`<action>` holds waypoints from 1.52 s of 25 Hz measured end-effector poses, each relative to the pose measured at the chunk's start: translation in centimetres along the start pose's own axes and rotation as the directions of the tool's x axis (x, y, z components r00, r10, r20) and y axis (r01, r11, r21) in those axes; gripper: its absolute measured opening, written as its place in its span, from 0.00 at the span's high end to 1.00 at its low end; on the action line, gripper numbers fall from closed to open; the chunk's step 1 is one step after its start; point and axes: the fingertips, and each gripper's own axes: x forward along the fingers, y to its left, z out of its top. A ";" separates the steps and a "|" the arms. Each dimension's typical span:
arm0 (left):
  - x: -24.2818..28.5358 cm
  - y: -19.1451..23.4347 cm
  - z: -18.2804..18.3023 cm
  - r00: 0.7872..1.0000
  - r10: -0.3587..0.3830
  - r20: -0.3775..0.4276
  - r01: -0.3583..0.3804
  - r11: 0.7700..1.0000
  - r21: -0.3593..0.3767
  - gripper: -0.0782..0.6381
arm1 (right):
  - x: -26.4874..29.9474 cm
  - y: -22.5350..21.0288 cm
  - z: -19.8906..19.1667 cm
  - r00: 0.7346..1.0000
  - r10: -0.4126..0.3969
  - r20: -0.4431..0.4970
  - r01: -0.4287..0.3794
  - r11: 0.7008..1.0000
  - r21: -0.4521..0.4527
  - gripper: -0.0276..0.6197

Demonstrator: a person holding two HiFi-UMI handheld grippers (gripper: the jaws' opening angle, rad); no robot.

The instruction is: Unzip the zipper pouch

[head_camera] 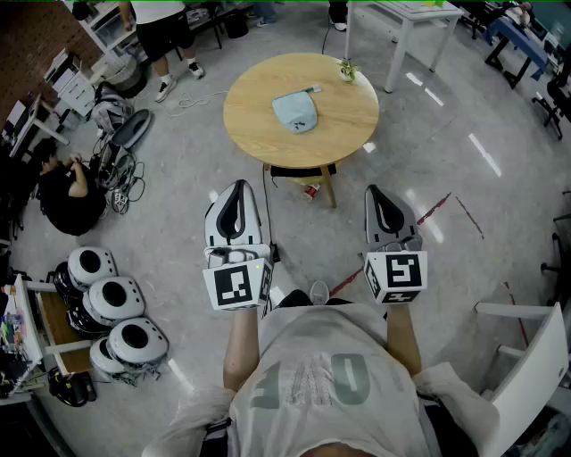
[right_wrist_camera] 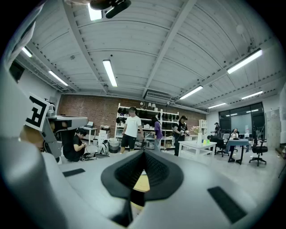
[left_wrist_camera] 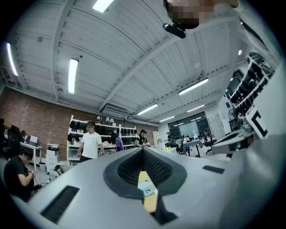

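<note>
A pale blue zipper pouch lies near the middle of a round wooden table, well ahead of both grippers. My left gripper is held level over the floor, jaws shut with nothing between them. My right gripper hangs beside it, also shut and empty. In the left gripper view the pouch and the table peek through the gap under the closed left gripper. The right gripper view shows only a sliver of the table beneath the closed right gripper.
A small potted plant stands at the table's far right edge. Several white helmets sit on the floor at left near a crouching person. A white table stands at back right, a white chair at right.
</note>
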 end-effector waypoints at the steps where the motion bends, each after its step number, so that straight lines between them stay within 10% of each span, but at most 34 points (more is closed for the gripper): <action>1: 0.2 -0.1 -0.2 1.000 -0.002 0.000 0.002 1.000 -0.006 0.85 | 0.1 -0.1 -0.2 1.000 0.001 0.000 -0.001 1.000 0.001 0.91; 22: 1.6 1.0 -2.0 1.000 0.021 -0.019 -0.022 0.996 -0.081 0.85 | 1.3 0.9 -2.0 0.997 0.077 0.007 -0.077 0.994 0.076 0.91; 38: 17.4 6.3 -5.6 0.999 -0.005 -0.035 -0.001 0.987 -0.159 0.85 | 16.6 -2.7 1.1 0.999 0.055 0.001 -0.055 0.998 -0.004 0.91</action>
